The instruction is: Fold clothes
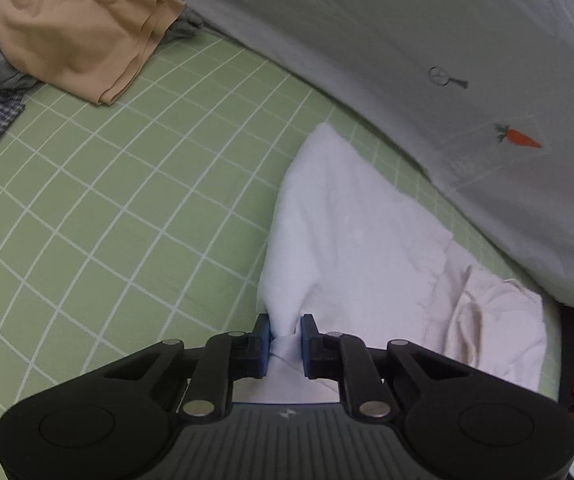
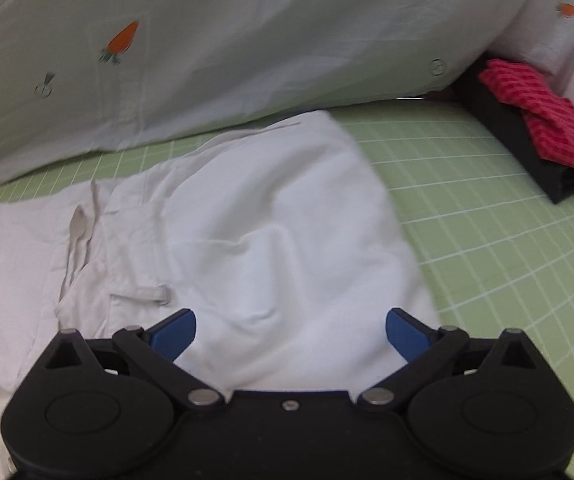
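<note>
Nearest in the left wrist view, the left gripper (image 1: 286,338) has its jaws pinched on a bunched corner of the white shorts (image 1: 339,232), which lie on the green grid mat (image 1: 127,184); the right gripper (image 2: 291,332) hovers over the shorts (image 2: 271,232) with jaws wide, holding nothing. Farther off lie a pale carrot-print shirt (image 2: 247,40), a red checked cloth (image 2: 543,120) at right and a tan garment (image 1: 75,28) at far left.

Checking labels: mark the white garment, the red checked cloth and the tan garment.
white garment (image 2: 287,216): right wrist view, on its flat middle.
red checked cloth (image 2: 547,120): right wrist view, mid-fabric.
tan garment (image 1: 75,28): left wrist view, centre of the heap.
</note>
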The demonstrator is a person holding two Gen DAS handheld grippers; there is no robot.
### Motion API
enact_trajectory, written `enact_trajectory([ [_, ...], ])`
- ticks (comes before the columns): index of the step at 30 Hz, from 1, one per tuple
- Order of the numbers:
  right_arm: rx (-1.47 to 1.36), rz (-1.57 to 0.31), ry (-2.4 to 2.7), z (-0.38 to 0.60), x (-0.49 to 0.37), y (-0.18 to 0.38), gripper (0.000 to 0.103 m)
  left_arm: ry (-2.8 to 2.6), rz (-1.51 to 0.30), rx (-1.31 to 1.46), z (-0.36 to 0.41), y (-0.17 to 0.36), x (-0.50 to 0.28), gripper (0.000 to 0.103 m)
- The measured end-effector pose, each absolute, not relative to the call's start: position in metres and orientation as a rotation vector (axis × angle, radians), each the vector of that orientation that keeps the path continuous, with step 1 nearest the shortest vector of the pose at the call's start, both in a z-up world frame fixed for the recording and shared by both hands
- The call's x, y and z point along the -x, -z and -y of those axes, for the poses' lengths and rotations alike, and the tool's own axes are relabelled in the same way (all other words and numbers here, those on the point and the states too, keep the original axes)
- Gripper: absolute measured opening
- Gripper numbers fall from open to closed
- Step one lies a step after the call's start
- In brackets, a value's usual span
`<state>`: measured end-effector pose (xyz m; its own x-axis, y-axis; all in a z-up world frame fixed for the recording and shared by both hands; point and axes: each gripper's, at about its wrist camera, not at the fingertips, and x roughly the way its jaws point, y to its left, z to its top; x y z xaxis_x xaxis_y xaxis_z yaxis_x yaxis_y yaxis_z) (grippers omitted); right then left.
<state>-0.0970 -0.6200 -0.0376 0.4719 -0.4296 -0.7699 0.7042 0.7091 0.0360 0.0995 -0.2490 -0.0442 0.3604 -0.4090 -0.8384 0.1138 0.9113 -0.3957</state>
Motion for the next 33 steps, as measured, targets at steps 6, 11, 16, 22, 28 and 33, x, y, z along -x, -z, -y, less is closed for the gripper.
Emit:
enact_trajectory([
  [6, -0.481, -0.757, 0.789, 0.649, 0.15, 0.038, 0.102, 0.49, -1.099, 0.31, 0.31, -0.001, -0.078, 0.012],
  [11, -0.524, -0.731, 0.837, 0.68, 0.189, 0.039, 0.102, 0.607, -1.072, 0.292, 0.378, -0.023, -0.048, 0.012],
  [16, -0.535, -0.746, 0.831, 0.715, 0.212, 0.049, 0.102, 0.685, -1.123, 0.267, 0.456, -0.004, -0.015, 0.012],
  [22, -0.523, -0.785, 0.797, 0.76, 0.214, 0.068, 0.102, 0.584, -1.327, 0.291, 0.522, 0.077, 0.011, 0.013],
  [28, -0.507, -0.813, 0.745, 0.783, 0.199, 0.081, 0.102, 0.535, -1.327, 0.288, 0.53, 0.088, 0.018, 0.023],
  [33, -0.502, -0.787, 0.714, 0.775, 0.187, 0.076, 0.102, 0.641, -1.277, 0.294, 0.523, 0.059, 0.021, 0.073],
])
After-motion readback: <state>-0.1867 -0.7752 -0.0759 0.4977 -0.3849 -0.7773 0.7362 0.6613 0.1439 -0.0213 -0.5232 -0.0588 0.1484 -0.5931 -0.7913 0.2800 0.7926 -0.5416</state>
